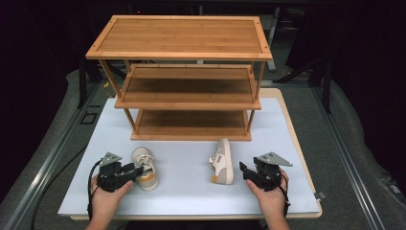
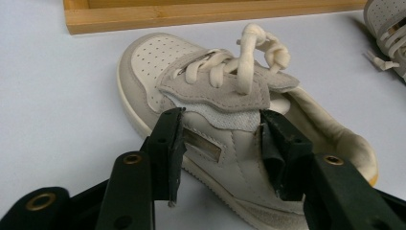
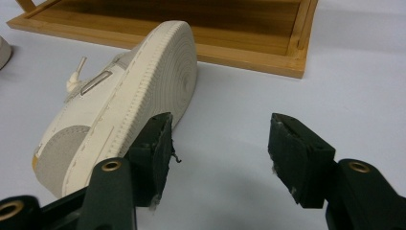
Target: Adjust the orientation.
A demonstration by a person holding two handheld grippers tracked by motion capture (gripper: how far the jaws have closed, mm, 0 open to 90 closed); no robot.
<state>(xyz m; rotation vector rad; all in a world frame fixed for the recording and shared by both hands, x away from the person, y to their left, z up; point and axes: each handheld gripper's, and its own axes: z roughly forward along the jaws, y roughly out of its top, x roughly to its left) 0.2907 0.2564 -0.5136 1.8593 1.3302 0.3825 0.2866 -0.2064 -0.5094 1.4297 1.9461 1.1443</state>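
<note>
Two small cream and grey sneakers lie on the pale table top (image 1: 191, 194) in front of a wooden three-tier rack (image 1: 184, 76). The left sneaker (image 1: 146, 167) stands upright, toe toward the rack. My left gripper (image 1: 136, 170) is open at its side; in the left gripper view its jaws straddle the middle of the sneaker (image 2: 210, 91), left gripper (image 2: 221, 141) just short of the strap. The right sneaker (image 1: 223, 161) lies on its side, its sole (image 3: 158, 72) facing my right gripper (image 3: 218, 143). That gripper (image 1: 243, 170) is open and holds nothing, its left finger (image 3: 155, 143) close by the sole.
The rack's bottom shelf (image 3: 239, 43) sits right behind both shoes, its front edge (image 2: 191, 17) near the left sneaker's toe. The right sneaker (image 2: 388, 28) shows at the left gripper view's top right. Dark floor and metal rails surround the table.
</note>
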